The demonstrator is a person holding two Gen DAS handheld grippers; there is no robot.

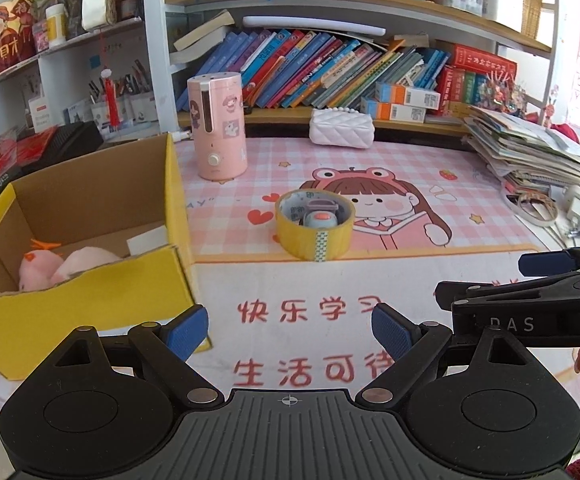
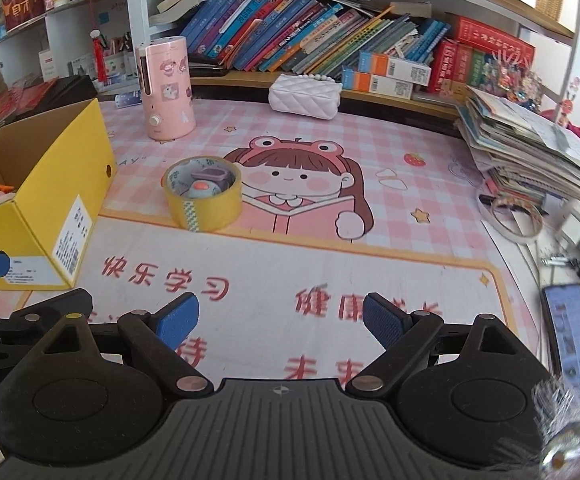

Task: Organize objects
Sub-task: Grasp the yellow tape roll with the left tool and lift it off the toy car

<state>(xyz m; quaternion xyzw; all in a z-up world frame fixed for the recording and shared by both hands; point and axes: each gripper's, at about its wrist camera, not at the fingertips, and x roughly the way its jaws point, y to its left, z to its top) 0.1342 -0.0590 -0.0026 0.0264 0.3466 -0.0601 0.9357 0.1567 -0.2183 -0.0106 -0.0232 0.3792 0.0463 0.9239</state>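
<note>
A yellow tape roll (image 1: 314, 226) stands on the pink desk mat (image 1: 389, 272), with a small grey-blue gadget with an orange button (image 1: 320, 217) inside its ring. The roll also shows in the right wrist view (image 2: 203, 199), gadget inside (image 2: 201, 188). An open yellow cardboard box (image 1: 90, 280) stands at the left, holding a pink plush toy (image 1: 64, 266); it also shows in the right wrist view (image 2: 38, 208). My left gripper (image 1: 290, 330) is open and empty, low over the mat beside the box. My right gripper (image 2: 280, 320) is open and empty, to the right of the left one.
A pink cylindrical appliance (image 1: 218, 126) and a white quilted purse (image 1: 341, 128) stand at the back of the mat. A stack of papers (image 2: 529, 148) with loose tape rings (image 2: 515, 216) lies at the right. A phone (image 2: 573, 340) lies at the right edge. Bookshelves (image 1: 329, 68) line the back.
</note>
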